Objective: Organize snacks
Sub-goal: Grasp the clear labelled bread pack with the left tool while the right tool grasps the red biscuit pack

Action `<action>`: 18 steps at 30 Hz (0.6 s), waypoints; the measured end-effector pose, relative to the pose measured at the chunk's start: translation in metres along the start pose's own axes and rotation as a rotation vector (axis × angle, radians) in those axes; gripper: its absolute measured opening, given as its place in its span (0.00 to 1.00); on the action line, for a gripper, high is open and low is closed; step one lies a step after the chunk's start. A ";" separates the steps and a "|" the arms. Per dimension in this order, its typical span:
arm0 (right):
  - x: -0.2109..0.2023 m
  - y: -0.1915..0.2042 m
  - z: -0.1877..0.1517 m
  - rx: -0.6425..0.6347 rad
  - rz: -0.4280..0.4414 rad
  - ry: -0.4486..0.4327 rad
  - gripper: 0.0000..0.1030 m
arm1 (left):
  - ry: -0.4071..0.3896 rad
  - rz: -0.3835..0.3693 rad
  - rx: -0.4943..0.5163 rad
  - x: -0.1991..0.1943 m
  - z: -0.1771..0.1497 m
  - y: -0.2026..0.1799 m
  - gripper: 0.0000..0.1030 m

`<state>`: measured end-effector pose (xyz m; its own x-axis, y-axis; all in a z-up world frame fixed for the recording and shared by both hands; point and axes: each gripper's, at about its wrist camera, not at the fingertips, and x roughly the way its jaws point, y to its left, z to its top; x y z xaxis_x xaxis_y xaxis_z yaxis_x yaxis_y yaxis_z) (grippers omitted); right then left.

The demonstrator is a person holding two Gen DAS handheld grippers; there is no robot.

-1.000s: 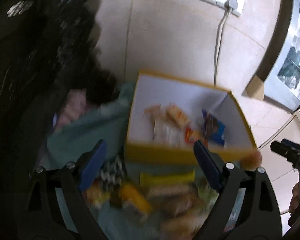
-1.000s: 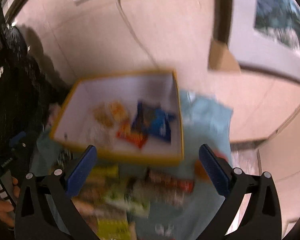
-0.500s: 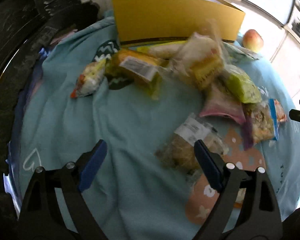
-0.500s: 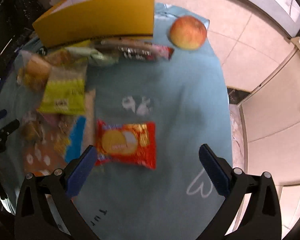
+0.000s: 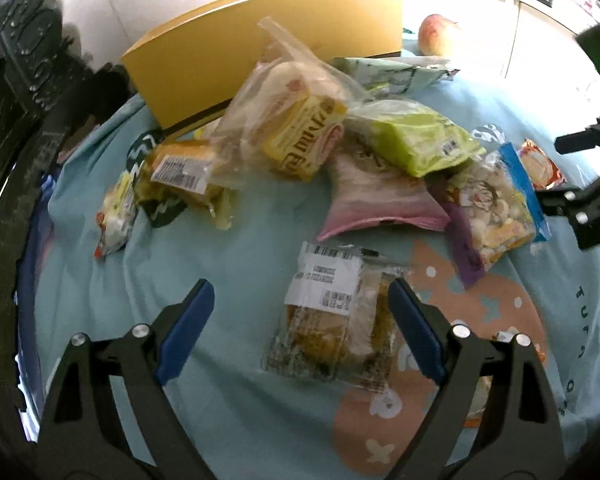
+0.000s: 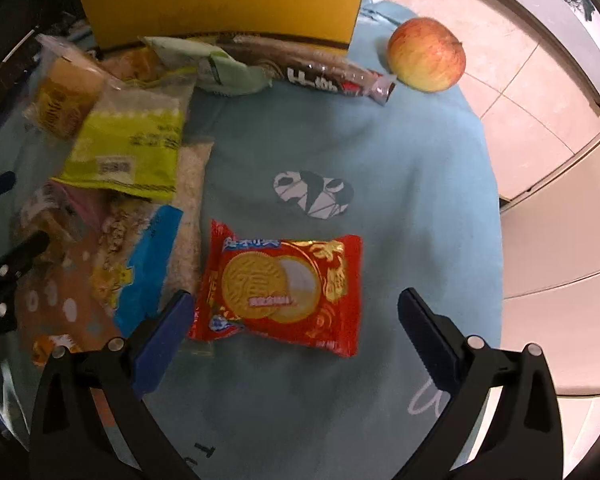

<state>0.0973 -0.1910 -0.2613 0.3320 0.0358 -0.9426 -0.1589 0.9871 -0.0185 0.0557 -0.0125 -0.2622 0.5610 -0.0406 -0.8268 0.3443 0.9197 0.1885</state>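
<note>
My left gripper (image 5: 300, 320) is open and empty, low over a clear-wrapped cake with a white label (image 5: 336, 312) that lies by its right finger. Beyond it lie several snack packs: a yellow cake bag (image 5: 300, 136), a green pack (image 5: 416, 140), a pink pack (image 5: 380, 196). My right gripper (image 6: 296, 320) is open and empty, with a red biscuit packet (image 6: 280, 288) between its fingers on the cloth. The yellow box (image 6: 228, 4) stands at the far edge of the table; its inside is hidden.
A round table under a light blue cloth (image 6: 380, 200) holds everything. An apple (image 6: 426, 54) lies right of the box, a dark long bar (image 6: 324, 76) in front of it. Floor and white cabinets (image 6: 560, 260) lie to the right. A dark object (image 5: 28, 60) stands left.
Both grippers have dropped from above the box and pulled back low over the cloth. The left has closed in on the labelled cake, the right on the red biscuit packet.
</note>
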 end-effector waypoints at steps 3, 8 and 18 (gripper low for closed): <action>0.001 0.001 0.001 -0.004 0.062 0.026 0.63 | 0.025 -0.046 0.006 0.005 -0.005 0.000 0.88; 0.000 -0.005 0.002 0.043 0.119 0.040 0.53 | 0.027 -0.069 0.031 0.007 -0.010 -0.005 0.84; -0.022 -0.029 -0.004 0.149 0.188 0.001 0.52 | 0.032 -0.216 -0.062 0.003 -0.004 0.011 0.54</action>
<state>0.0910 -0.2213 -0.2417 0.3087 0.2211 -0.9251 -0.0792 0.9752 0.2067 0.0580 -0.0005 -0.2647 0.4546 -0.2273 -0.8612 0.4064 0.9133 -0.0266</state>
